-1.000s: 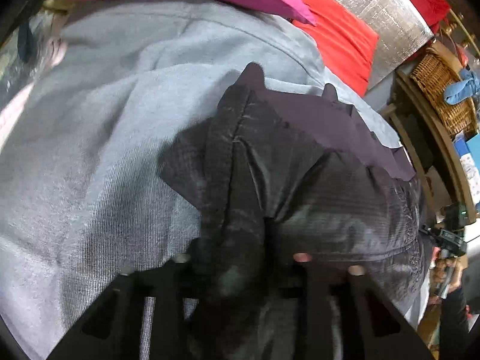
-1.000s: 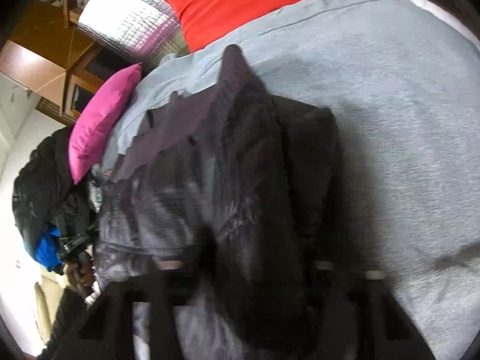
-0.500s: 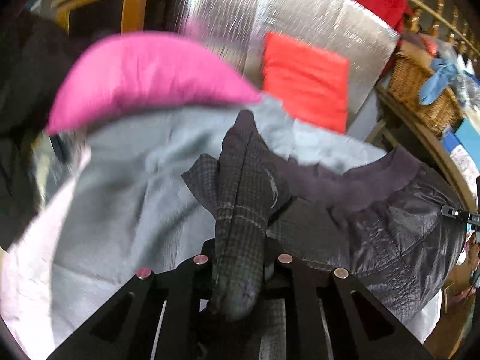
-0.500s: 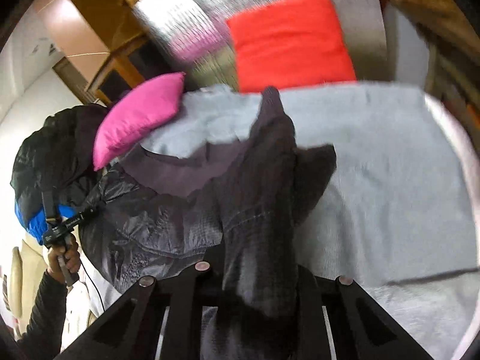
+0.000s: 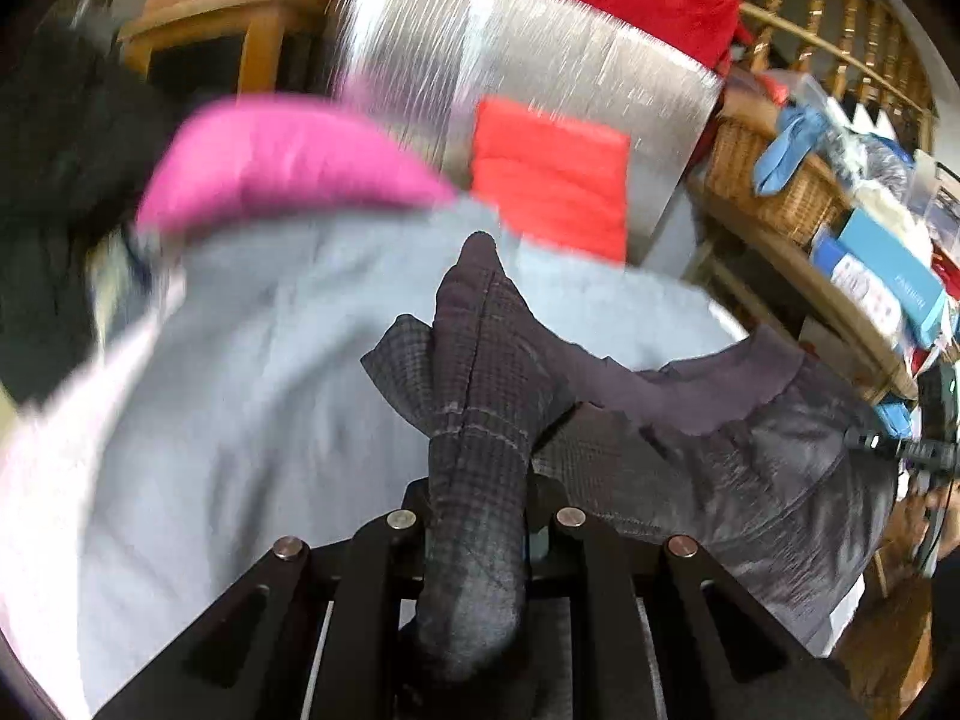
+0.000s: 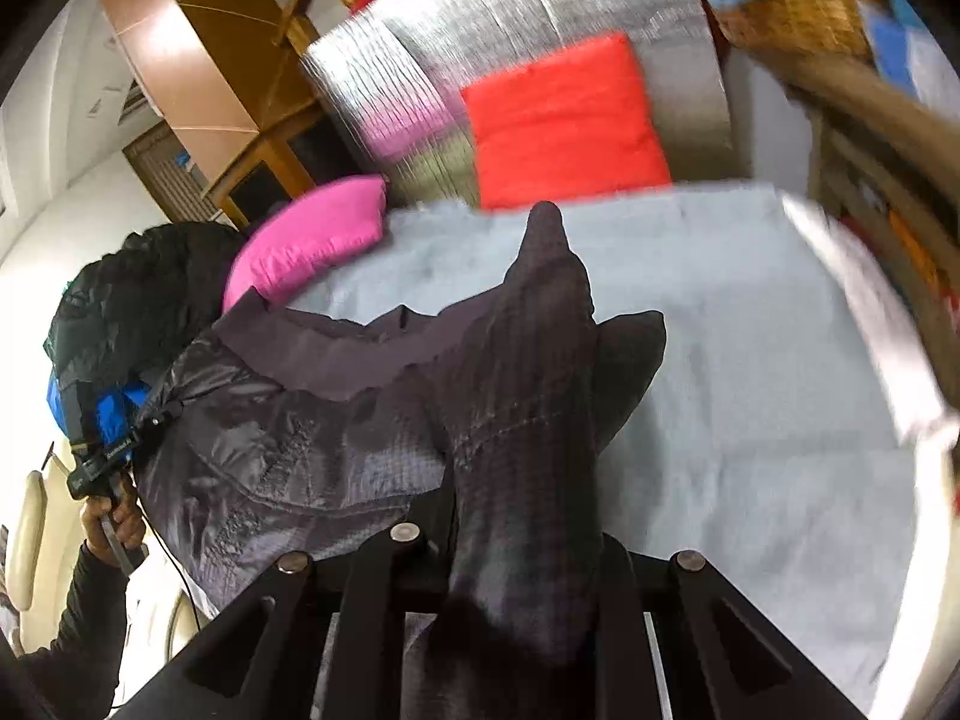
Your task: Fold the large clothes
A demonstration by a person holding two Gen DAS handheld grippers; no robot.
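Grey blanket (image 5: 252, 432) spread over the bed, with a pink pillow (image 5: 282, 162) and a red cushion (image 5: 552, 180) at its far end, against a silver quilted panel (image 5: 540, 66). Wooden railing (image 5: 840, 18) and a wooden shelf at the side; pale wall and wooden cabinet (image 6: 198, 60) on the other side.

Wicker basket (image 5: 774, 192) on the shelf, a light blue cloth (image 5: 786, 144) draped over its rim; rest of its contents too blurred to tell.

Dark jacket (image 6: 288, 432) raised above the blanket, stretched between both tools. Left gripper (image 5: 480, 516) clamped tight on a bunched fold of the jacket. Right gripper (image 6: 522, 528) likewise pinched on a fold. A hand (image 6: 114, 522) in a dark sleeve gripping the other tool's handle.
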